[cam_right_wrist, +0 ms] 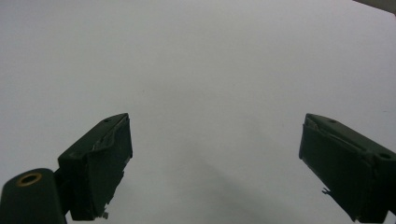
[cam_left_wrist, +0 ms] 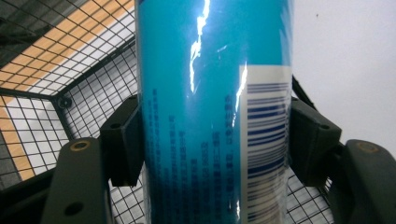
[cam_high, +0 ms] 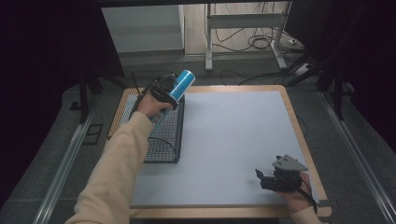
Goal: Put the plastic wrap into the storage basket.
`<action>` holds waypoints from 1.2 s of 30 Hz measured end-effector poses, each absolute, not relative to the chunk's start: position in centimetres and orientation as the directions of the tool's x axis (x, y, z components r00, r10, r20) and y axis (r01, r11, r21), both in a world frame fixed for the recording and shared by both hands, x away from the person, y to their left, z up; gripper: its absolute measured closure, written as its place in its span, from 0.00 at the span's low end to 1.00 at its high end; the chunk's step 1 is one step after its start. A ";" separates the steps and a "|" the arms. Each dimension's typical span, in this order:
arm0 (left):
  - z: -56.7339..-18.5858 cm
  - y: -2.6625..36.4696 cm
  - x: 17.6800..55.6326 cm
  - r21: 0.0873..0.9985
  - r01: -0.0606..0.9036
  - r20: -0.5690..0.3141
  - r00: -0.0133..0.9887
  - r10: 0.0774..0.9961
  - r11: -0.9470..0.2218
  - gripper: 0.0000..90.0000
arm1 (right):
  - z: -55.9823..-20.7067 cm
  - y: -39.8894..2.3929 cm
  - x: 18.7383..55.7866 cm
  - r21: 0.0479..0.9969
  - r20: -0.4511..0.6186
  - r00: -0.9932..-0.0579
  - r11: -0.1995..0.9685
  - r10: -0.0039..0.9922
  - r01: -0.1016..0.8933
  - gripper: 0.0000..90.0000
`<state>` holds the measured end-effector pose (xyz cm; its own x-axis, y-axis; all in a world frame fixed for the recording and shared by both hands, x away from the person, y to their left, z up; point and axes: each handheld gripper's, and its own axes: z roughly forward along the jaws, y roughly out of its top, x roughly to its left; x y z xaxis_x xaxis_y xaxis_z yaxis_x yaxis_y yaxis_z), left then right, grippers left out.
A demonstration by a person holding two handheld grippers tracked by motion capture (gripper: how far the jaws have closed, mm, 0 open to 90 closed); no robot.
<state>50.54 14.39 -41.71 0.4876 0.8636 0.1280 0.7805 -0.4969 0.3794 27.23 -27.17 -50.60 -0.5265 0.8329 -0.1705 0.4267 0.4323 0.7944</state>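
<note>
Right hand-held gripper (cam_high: pixel 264 178) is rested near the counter's (cam_high: pixel 233 140) near right corner, jaws spread wide, nothing between them. Left hand-held gripper (cam_high: pixel 169 93) is clamped on a glossy blue cylindrical can (cam_high: pixel 181 84), held tilted above the black wire-mesh basket (cam_high: pixel 166 137) at the counter's left edge.

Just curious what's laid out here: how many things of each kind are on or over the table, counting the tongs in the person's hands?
Blue can: 1
Black wire basket: 1
Tongs: 2, left tongs clamped on the can, right tongs open
Total: 4
</note>
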 end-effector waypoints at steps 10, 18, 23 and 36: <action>-43.2 14.5 51.0 0.340 0.803 0.153 0.467 0.871 -0.490 0.35 | -50.7 -27.2 27.2 0.792 -0.174 -0.527 0.436 0.832 0.427 0.11; -43.4 14.6 50.9 0.340 0.802 0.178 0.458 0.871 -0.491 0.33 | -50.6 -27.2 27.2 0.791 -0.174 -0.525 0.436 0.833 0.429 0.11; -42.3 14.7 50.2 0.384 0.789 0.163 0.453 0.877 -0.479 0.28 | -50.6 -27.1 27.2 0.791 -0.173 -0.525 0.435 0.834 0.430 0.11; -40.2 13.8 46.8 0.501 0.738 0.094 0.473 0.876 -0.452 0.18 | -50.6 -27.0 27.2 0.790 -0.171 -0.526 0.435 0.833 0.432 0.11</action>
<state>46.81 13.77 -40.25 0.4730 0.8760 0.0939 0.7377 -0.4521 0.5014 27.19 -27.00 -50.64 -0.5262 0.8329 -0.1712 0.4324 0.4354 0.7896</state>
